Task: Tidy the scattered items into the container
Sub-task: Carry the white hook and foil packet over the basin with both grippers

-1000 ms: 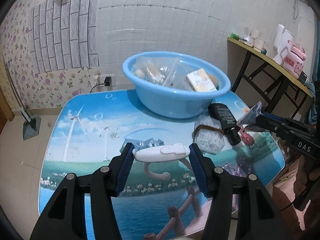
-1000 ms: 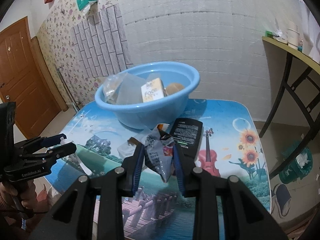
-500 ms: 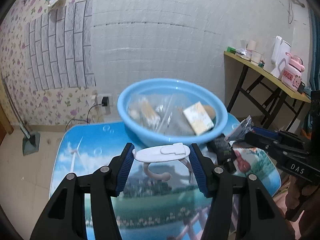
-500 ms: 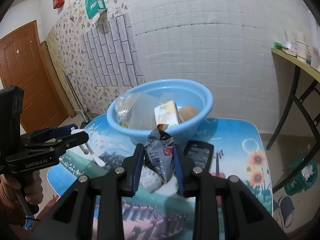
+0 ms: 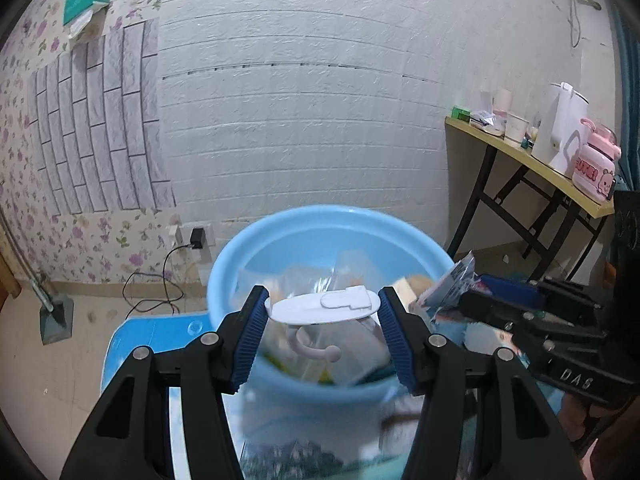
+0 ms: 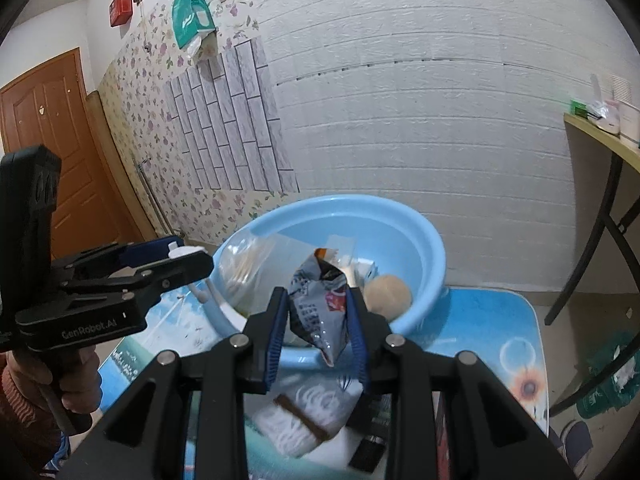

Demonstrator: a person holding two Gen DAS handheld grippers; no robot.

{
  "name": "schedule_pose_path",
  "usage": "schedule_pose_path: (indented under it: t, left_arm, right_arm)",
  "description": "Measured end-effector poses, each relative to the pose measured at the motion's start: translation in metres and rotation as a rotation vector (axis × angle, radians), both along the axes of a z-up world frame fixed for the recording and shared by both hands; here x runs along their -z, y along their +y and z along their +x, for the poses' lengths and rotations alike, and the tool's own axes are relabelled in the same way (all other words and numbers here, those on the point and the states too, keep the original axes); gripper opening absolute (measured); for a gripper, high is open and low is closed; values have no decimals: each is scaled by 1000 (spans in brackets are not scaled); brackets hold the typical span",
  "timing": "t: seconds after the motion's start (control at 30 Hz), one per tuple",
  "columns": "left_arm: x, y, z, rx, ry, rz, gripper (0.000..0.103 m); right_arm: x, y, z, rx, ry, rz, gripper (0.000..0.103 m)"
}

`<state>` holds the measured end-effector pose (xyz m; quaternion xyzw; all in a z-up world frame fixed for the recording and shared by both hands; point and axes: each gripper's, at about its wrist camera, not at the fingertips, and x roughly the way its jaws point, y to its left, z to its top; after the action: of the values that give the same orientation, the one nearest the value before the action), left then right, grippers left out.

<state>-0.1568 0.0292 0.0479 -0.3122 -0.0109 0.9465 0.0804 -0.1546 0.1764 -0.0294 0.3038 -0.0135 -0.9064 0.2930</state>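
Note:
My left gripper (image 5: 323, 322) is shut on a white plastic hook (image 5: 325, 304) and holds it over the near rim of the blue basin (image 5: 280, 240). My right gripper (image 6: 317, 322) is shut on a crinkled grey snack packet (image 6: 318, 308) just in front of the basin (image 6: 420, 236). The basin holds clear bags, a small carton and a round beige item (image 6: 387, 294). In the left wrist view the right gripper (image 5: 476, 300) with the packet is at the basin's right side. In the right wrist view the left gripper (image 6: 188, 260) is at the basin's left rim.
A white packet with a brown band (image 6: 308, 412) and a black tube (image 6: 370, 446) lie on the picture-printed table (image 6: 480, 336) below my right gripper. A yellow side table (image 5: 532, 168) with cups and a kettle stands at the right. The white brick wall is behind the basin.
Both grippers have risen and moved forward to the basin, each still holding its item. The basin now fills the middle of both views.

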Motion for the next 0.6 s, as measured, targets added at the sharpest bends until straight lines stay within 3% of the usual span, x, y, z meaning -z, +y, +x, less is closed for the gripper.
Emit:
schedule_pose_path:
  t: [0.37, 0.6]
  left_arm:
    - [7, 20, -58, 37, 15, -55, 56]
    - [25, 28, -77, 52, -33, -64, 56]
  right_arm:
    - [8, -1, -51, 7, -11, -11, 29]
    - [16, -3, -69, -4, -27, -8, 29]
